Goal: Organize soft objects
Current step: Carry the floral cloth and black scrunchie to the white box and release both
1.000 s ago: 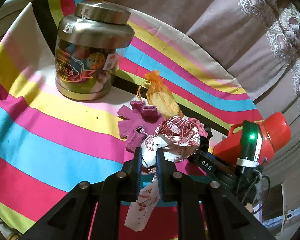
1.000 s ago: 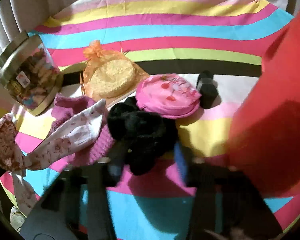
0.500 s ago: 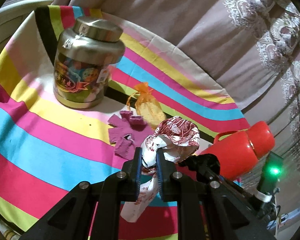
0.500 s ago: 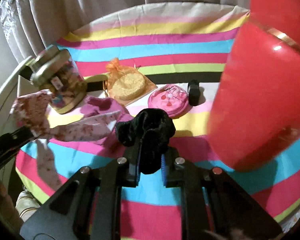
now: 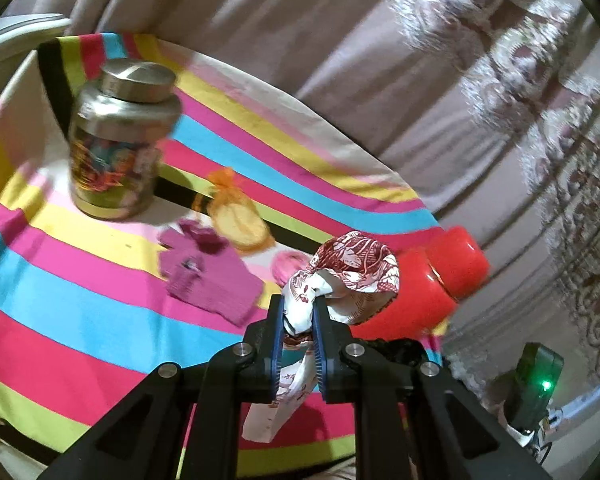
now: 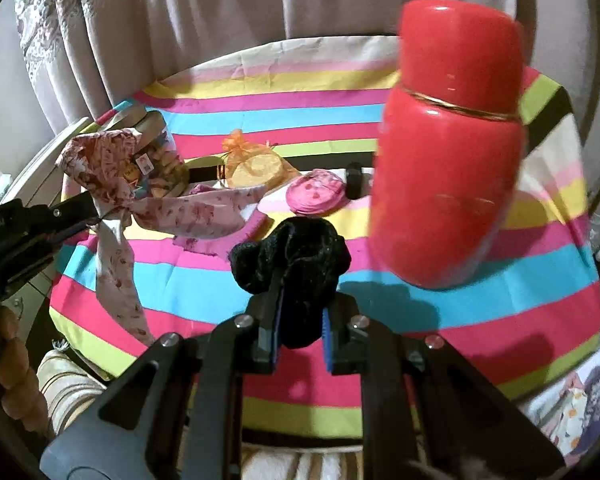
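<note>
My left gripper [image 5: 299,307] is shut on a red-and-white patterned cloth [image 5: 354,270], held above the striped tablecloth [image 5: 80,312]; its tail hangs down between the fingers. From the right wrist view that same patterned cloth [image 6: 112,168] dangles at the left from the left gripper [image 6: 96,210]. My right gripper [image 6: 300,292] is shut on a fuzzy black soft item [image 6: 292,252], lifted off the table. A magenta knitted glove [image 5: 208,276], an orange mesh pouch [image 5: 236,216] and a pink round pouch [image 6: 316,194] lie on the cloth.
A tall red flask [image 6: 448,152] stands close at the right. A metal-lidded jar of sweets [image 5: 120,144] stands at the back left. A small black object [image 6: 355,182] sits beside the pink pouch. Curtains [image 5: 340,40] hang behind the table. A hand [image 6: 16,368] shows at the lower left.
The right gripper closed on the black item and lifted it off the table, pulling back. The left gripper rose and drew back with the patterned cloth, so the table looks farther away.
</note>
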`<control>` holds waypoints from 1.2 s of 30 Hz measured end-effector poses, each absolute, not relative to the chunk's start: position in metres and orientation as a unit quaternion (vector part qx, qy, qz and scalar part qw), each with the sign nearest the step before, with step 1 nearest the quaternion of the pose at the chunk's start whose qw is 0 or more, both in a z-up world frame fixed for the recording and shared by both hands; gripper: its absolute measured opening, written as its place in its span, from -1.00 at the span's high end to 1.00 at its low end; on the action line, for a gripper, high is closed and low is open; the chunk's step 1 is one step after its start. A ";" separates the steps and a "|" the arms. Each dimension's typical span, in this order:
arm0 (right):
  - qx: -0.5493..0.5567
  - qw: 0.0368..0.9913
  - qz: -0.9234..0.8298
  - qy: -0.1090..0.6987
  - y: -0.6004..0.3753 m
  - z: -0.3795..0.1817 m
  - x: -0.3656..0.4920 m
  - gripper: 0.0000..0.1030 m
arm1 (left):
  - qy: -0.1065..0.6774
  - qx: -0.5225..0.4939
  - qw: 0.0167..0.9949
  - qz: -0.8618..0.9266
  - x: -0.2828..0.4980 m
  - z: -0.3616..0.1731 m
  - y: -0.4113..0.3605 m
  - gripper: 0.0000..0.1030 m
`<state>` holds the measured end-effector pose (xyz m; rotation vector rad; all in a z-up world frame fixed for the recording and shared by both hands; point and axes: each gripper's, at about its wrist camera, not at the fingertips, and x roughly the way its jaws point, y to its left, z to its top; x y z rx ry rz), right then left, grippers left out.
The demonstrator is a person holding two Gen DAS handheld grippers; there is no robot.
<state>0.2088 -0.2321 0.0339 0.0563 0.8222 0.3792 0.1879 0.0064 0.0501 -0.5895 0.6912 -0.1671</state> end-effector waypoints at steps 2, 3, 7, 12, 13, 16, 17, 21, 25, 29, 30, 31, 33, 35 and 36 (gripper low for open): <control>0.030 0.900 0.178 0.397 -0.242 0.037 0.203 0.64 | 0.338 -0.279 0.893 -0.097 0.185 0.052 -0.009 0.72; 0.032 0.901 0.174 0.397 -0.249 0.039 0.198 0.64 | 0.340 -0.277 0.893 -0.105 0.184 0.053 -0.015 0.72; 0.039 0.903 0.159 0.397 -0.272 0.045 0.186 0.64 | 0.343 -0.268 0.889 -0.141 0.178 0.062 -0.046 0.72; 0.045 0.907 0.137 0.396 -0.311 0.051 0.169 0.64 | 0.349 -0.259 0.881 -0.187 0.170 0.071 -0.085 0.72; 0.046 0.908 0.133 0.395 -0.318 0.053 0.165 0.64 | 0.351 -0.257 0.878 -0.197 0.169 0.073 -0.094 0.72; 0.050 0.911 0.112 0.395 -0.347 0.056 0.154 0.64 | 0.361 -0.250 0.870 -0.226 0.165 0.076 -0.122 0.72; 0.052 0.911 0.106 0.394 -0.355 0.057 0.151 0.64 | 0.364 -0.247 0.866 -0.237 0.164 0.077 -0.132 0.72; 0.060 0.917 0.069 0.389 -0.397 0.063 0.139 0.64 | 0.373 -0.227 0.857 -0.273 0.157 0.082 -0.170 0.72; 0.060 0.921 0.030 0.383 -0.431 0.069 0.131 0.64 | 0.385 -0.210 0.846 -0.303 0.152 0.083 -0.206 0.72; 0.057 0.922 -0.006 0.383 -0.459 0.068 0.123 0.64 | 0.400 -0.196 0.832 -0.330 0.147 0.081 -0.238 0.72; 0.058 0.921 -0.016 0.385 -0.468 0.068 0.120 0.64 | 0.404 -0.195 0.829 -0.335 0.146 0.080 -0.244 0.72; 0.059 0.920 -0.021 0.386 -0.473 0.067 0.119 0.64 | 0.409 -0.194 0.824 -0.341 0.145 0.078 -0.251 0.72; 0.062 0.919 -0.035 0.387 -0.486 0.066 0.116 0.64 | 0.416 -0.189 0.818 -0.349 0.144 0.075 -0.263 0.72; 0.068 0.918 -0.051 0.387 -0.498 0.067 0.112 0.61 | 0.421 -0.182 0.814 -0.356 0.143 0.072 -0.275 0.62; 0.071 0.918 -0.060 0.387 -0.505 0.068 0.110 0.60 | 0.426 -0.175 0.810 -0.363 0.143 0.069 -0.282 0.55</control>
